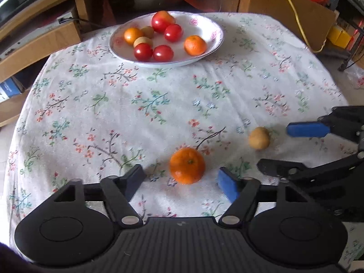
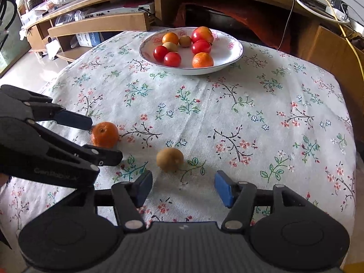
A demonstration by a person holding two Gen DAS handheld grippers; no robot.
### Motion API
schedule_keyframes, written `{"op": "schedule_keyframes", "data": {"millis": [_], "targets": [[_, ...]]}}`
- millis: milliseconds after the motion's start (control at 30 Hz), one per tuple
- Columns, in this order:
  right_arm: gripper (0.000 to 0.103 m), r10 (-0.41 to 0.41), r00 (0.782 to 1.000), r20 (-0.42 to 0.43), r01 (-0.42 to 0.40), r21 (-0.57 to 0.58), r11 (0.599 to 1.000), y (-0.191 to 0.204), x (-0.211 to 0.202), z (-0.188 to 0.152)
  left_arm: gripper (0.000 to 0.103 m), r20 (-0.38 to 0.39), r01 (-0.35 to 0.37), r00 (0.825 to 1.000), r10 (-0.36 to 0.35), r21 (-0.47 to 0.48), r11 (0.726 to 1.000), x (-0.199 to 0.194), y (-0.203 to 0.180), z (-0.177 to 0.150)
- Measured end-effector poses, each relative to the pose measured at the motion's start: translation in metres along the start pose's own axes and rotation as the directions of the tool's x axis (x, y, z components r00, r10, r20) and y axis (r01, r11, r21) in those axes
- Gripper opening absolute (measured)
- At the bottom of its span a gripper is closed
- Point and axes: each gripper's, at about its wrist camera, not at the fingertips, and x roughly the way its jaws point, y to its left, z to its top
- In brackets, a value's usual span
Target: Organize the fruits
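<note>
Left gripper (image 1: 182,179) released around glossy round tangerine (image 1: 187,165); right gripper (image 2: 183,187) released near matte brown fruit (image 2: 170,159).

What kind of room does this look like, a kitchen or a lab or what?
Most likely a home living room. The floral tablecloth covers a small table, a china plate holds fruit, and behind runs a low wooden media unit with electronics and loose cables.

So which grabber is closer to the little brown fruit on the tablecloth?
Right. The right gripper sits just short of the brown fruit, jaws open and lined up with it. The left gripper stands off to the side, open around the mandarin.
</note>
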Motion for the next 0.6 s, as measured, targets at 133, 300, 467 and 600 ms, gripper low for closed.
{"op": "schedule_keyframes", "data": {"millis": [133, 300, 467, 600], "targets": [[0.053, 0.009, 1.0, -0.003, -0.009, 0.019, 1.0, -0.002, -0.001, 0.001, 0.087, 0.002, -0.004, 1.0, 0.004, -0.02, 1.0, 0.0, 0.004, -0.002], [0.053, -0.014, 0.999, 0.041, 0.014, -0.008, 1.0, 0.003, -0.009, 0.006, 0.074, 0.005, 0.006, 1.0, -0.006, -0.046, 0.999, -0.007, 0.003, 0.0], [0.046, 0.02, 0.999, 0.049, -0.019, -0.022, 1.0, 0.003, -0.008, 0.013, 0.072, 0.006, 0.003, 1.0, -0.002, -0.064, 0.998, -0.012, 0.005, -0.002], [0.037, 0.035, 0.999, 0.018, -0.034, -0.033, 0.999, 0.007, 0.0, 0.01, 0.071, 0.02, 0.005, 1.0, -0.004, -0.055, 0.998, -0.012, 0.004, -0.001]]}}
